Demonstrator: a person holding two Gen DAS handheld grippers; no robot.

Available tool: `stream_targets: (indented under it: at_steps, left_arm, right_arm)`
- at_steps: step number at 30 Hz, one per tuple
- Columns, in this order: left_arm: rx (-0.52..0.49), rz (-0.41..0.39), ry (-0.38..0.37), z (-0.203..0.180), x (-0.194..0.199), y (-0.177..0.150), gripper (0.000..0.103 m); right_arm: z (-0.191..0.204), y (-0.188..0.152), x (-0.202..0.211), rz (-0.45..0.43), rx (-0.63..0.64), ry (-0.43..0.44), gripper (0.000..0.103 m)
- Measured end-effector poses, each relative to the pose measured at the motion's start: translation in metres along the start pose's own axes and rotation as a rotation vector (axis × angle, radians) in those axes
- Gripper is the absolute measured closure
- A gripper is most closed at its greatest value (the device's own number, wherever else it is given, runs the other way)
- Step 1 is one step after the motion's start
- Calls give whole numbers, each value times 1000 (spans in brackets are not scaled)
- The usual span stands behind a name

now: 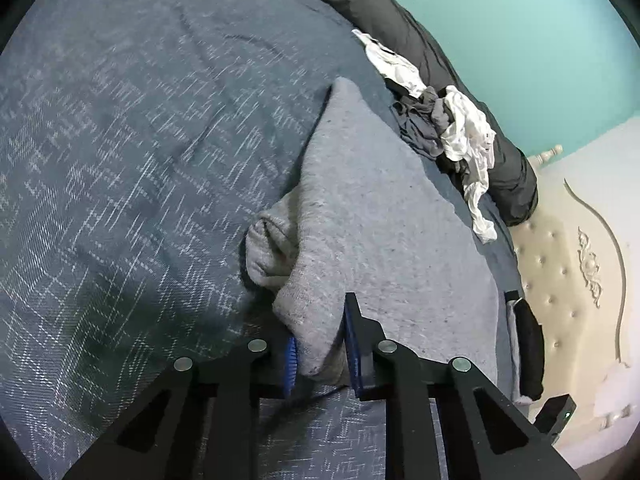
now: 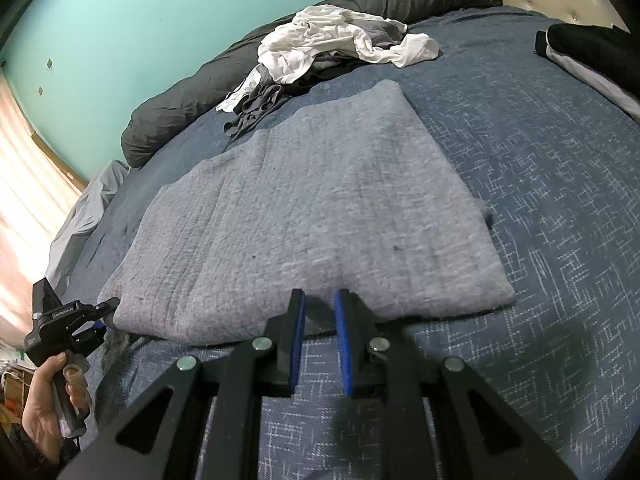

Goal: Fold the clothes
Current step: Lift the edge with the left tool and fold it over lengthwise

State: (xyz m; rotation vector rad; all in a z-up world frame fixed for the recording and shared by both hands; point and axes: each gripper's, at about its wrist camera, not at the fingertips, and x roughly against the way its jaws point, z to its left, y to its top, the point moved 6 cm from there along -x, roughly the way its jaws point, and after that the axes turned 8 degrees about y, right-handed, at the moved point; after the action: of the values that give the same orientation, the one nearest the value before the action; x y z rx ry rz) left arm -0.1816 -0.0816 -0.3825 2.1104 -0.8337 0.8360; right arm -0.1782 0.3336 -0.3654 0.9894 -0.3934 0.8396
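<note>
— Nearest the lens, what did the left gripper (image 1: 320,344) have?

— Its blue pads (image 1: 352,344) were pinched on a bunched corner of the grey garment (image 1: 380,216), lifting that corner slightly off the bed. Just beyond the grip, a rolled cuff or fold (image 1: 272,252) of the same cloth stuck out to the left.

— Where did the garment lie?

— Spread flat on the blue patterned bedspread (image 2: 540,184), folded into a broad rough rectangle, with its near edge just ahead of the right gripper (image 2: 320,340).

— And the right gripper's jaws?

— Nearly closed, a narrow gap between the pads. I saw nothing between them; their tips hung over the garment's near edge, but whether they touched the cloth I could not tell.

— Was the person visible?

— A hand (image 2: 52,404) held the left gripper's handle at the garment's left corner, seen from the right wrist view.

— What lay farther off?

— A heap of white and dark grey clothes (image 2: 332,48) beyond the garment's far edge, near but apart from it. Behind the heap ran a dark rolled quilt (image 2: 192,96) along a turquoise wall (image 2: 140,16). A folded black item (image 2: 592,52) sat at the right, by a cream tufted headboard (image 1: 560,272).
</note>
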Motion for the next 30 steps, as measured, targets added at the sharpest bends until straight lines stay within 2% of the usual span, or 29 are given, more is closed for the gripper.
stream_targets:
  at_steps: [11, 15, 23, 26, 30]
  left_arm:
    - [-117, -60, -45, -55, 23, 10, 86]
    - [-164, -67, -64, -89, 28, 12, 88]
    - [-315, -77, -138, -195, 34, 6, 90]
    - [-382, -47, -172, -241, 21, -11, 90]
    - [-471, 18, -206, -296, -9, -51, 90]
  right_arm:
    - [-12, 7, 18, -38, -38, 16, 88]
    - [-24, 13, 32, -70, -72, 19, 81]
    - [-57, 19, 60, -119, -147, 25, 79]
    - [-72, 19, 67, -131, -188, 34, 79]
    - [-85, 23, 82, -152, -197, 23, 79]
